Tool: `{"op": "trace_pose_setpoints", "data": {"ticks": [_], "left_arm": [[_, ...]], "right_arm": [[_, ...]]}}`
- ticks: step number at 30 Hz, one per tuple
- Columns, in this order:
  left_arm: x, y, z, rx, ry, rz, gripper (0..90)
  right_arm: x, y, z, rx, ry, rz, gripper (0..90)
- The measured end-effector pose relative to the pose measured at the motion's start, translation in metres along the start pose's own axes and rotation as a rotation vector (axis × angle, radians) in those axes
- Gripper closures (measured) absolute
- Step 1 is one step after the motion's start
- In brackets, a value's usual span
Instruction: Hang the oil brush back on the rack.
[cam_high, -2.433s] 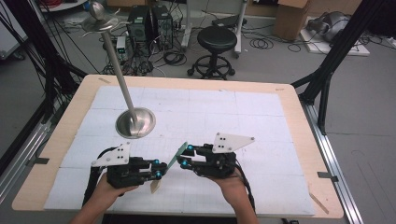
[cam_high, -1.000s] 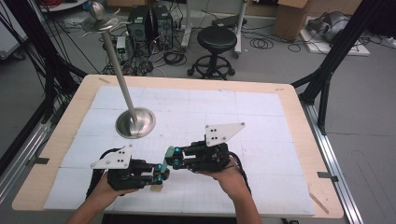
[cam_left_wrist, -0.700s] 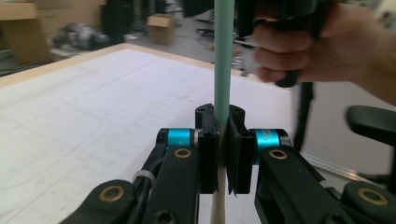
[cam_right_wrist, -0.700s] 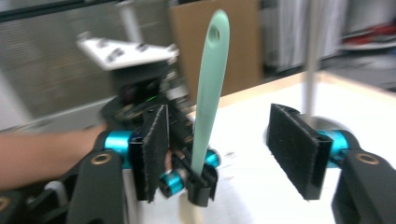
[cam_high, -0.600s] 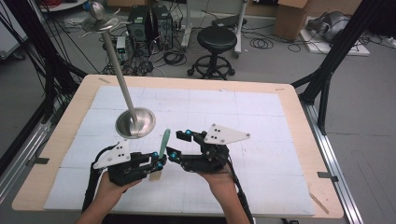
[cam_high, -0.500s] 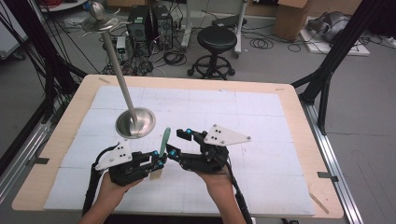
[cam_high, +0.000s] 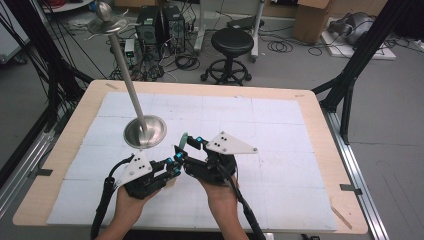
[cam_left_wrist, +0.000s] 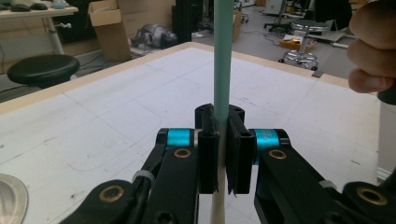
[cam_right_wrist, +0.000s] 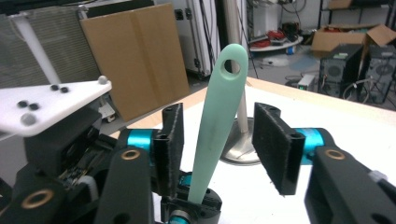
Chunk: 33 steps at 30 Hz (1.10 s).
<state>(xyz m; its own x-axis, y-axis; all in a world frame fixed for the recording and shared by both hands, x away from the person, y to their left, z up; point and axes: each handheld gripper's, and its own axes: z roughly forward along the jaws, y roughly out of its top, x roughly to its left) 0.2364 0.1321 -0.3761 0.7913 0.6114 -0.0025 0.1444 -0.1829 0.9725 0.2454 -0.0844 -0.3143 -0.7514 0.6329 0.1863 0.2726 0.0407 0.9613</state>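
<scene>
**Mint utensil stands between two grippers, handover pending**

The utensil (cam_right_wrist: 212, 126), a slim mint-green handle w/ a hang hole at its tip, rises upright at centre of the right gripper view; in the high view it shows as a short green sliver (cam_high: 183, 141) just below centre frame. Its lower end, cream-coloured where it passes the pads, is pinched by the left gripper (cam_left_wrist: 223, 154), jaws pressed tight on the shaft at lower centre of the left gripper view. The right gripper (cam_right_wrist: 219, 149) brackets the handle from the other side: jaws spread, pads apart from the green on both sides, having just been closing in w/ the handle between them but not yet touching.

In the high view both grippers (cam_high: 172, 164) (cam_high: 189, 146) sit nose to nose at lower centre, hands entering from the bottom edge, over the white mat (cam_high: 280, 130). A metal stand (cam_high: 145, 131) w/ a round base and tall pole sits just upper left of them; it also shows behind the handle in the right gripper view.

Judgement: the step in hand looks like a second grip on the handle. To do it well, centre the shaft between the right pads first — it leans nearer the left-hand pad in that view — then close squarely at mid-handle, clear of the hole. Left grip shouldn't ease until the right one bites, else the utensil may tip.
</scene>
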Motion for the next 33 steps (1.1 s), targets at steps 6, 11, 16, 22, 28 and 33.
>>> {"op": "trace_pose_setpoints", "data": {"ticks": [6, 11, 16, 22, 28, 33], "left_arm": [[-0.003, 0.001, 0.002, 0.007, 0.028, 0.024, 84.4], [-0.005, 0.002, 0.002, 0.011, 0.042, 0.036, 84.4], [-0.005, 0.002, 0.002, 0.006, 0.035, 0.034, 84.4], [-0.003, 0.002, 0.001, -0.013, -0.016, 0.016, 83.6], [0.009, 0.005, -0.005, -0.023, -0.152, -0.034, 57.6], [0.016, 0.005, -0.011, -0.040, -0.271, -0.046, 50.7]], "right_arm": [[-0.001, 0.001, 0.003, 0.005, -0.006, 0.049, 67.5], [-0.001, 0.001, 0.003, 0.015, 0.006, 0.066, 73.6], [-0.002, 0.002, 0.003, 0.016, 0.032, 0.069, 75.4], [-0.003, 0.003, 0.000, 0.015, 0.064, 0.059, 76.4], [-0.008, 0.007, -0.005, 0.013, 0.122, 0.027, 76.6], [-0.014, 0.011, -0.011, 0.005, 0.250, -0.018, 76.6]]}}
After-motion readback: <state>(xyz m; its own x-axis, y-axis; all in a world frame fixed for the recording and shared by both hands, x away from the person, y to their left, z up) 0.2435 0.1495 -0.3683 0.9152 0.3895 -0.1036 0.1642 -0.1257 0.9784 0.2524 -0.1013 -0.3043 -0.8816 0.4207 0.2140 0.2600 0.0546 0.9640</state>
